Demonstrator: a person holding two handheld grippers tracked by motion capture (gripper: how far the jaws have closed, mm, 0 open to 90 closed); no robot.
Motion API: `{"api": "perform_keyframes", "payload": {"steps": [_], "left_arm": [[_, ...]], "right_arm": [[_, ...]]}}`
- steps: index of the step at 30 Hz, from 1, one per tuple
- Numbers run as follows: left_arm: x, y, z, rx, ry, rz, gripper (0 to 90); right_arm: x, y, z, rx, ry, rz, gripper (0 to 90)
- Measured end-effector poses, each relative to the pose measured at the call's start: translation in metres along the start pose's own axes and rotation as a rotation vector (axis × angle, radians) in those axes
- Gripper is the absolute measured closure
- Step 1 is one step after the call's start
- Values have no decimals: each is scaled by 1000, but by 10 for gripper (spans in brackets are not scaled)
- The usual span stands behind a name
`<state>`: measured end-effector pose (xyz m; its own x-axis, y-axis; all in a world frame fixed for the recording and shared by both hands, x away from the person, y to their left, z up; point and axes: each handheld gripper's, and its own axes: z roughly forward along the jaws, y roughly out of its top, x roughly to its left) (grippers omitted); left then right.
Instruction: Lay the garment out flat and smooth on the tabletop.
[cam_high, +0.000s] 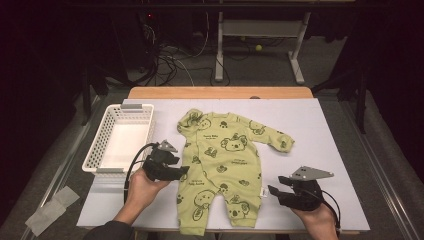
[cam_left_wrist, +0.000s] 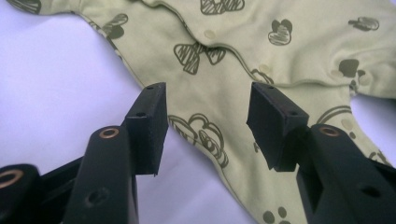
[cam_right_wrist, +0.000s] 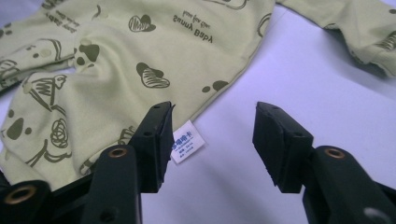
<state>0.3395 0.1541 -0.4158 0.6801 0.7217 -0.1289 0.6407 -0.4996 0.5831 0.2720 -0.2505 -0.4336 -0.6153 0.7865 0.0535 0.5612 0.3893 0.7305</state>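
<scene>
Dark floor and trailing cables lie beyond the table (cam_high: 320, 107). Left gripper (cam_high: 184, 171) and right gripper (cam_high: 272, 190) both gape, grasping nothing, flanking the green baby romper (cam_high: 225, 160) spread flat mid-table (its white tag (cam_right_wrist: 187, 141) lies by the right jaw). At the table's left edge stands a white basket (cam_high: 95, 150), well apart.

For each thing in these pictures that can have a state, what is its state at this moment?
Romper: spread flat on the table, front up, one sleeve stretched out, the other folded in.
Care label: sticks out from the romper's side seam.
Basket: empty, upright, apart from the romper.
Left gripper: open, jaws over the romper's edge, holding nothing.
Right gripper: open, beside the care label, holding nothing.
</scene>
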Motion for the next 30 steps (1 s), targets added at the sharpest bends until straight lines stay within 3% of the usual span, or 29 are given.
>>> {"api": "perform_keyframes", "payload": {"steps": [3, 14, 30], "left_arm": [[3, 2, 0, -13, 8, -3, 448], [15, 18, -2, -58, 5, -13, 448], [34, 52, -5, -86, 39, -12, 448]], "right_arm": [[-4, -8, -6, -47, -4, 7, 462], [-6, -30, -22, -126, -55, 4, 408], [-17, -67, -39, -199, -107, 80, 397]]}}
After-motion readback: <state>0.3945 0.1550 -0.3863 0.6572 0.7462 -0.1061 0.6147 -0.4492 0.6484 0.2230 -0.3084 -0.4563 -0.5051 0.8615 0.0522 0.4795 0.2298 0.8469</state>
